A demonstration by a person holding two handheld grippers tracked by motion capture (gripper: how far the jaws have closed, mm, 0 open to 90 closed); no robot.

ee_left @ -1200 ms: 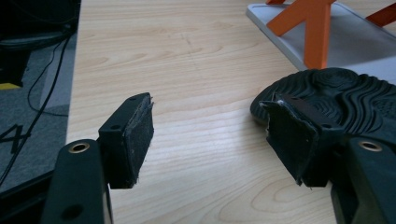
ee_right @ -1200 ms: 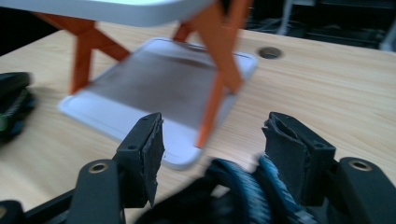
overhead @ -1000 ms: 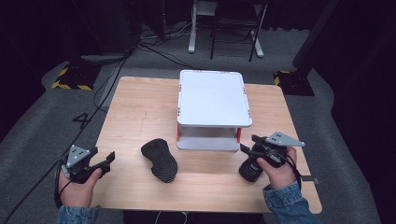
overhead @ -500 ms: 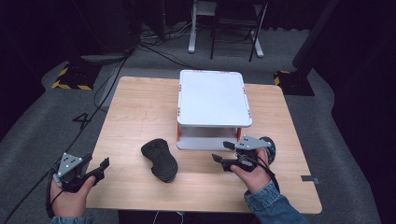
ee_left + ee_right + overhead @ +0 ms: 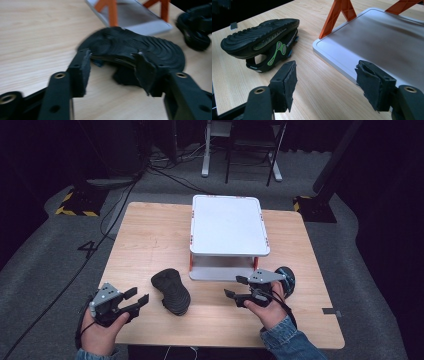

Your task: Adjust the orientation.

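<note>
A matt black, ribbed rubber sandal [image 5: 262,37] is seen on the pale wood-grain desk [image 5: 150,240]; the rack [image 5: 227,225] looks smooth grey plastic.

two sandals [image 5: 171,291], one two-tier rack [image 5: 227,224]

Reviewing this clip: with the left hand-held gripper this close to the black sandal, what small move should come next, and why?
Probably ease the left hand-held gripper slightly further forward, then close. The upside-down black sandal lies just past its pads, whose jaws have just been closing with nothing between them yet. The right hand-held gripper hangs open, facing the sandal beside the white rack.
</note>
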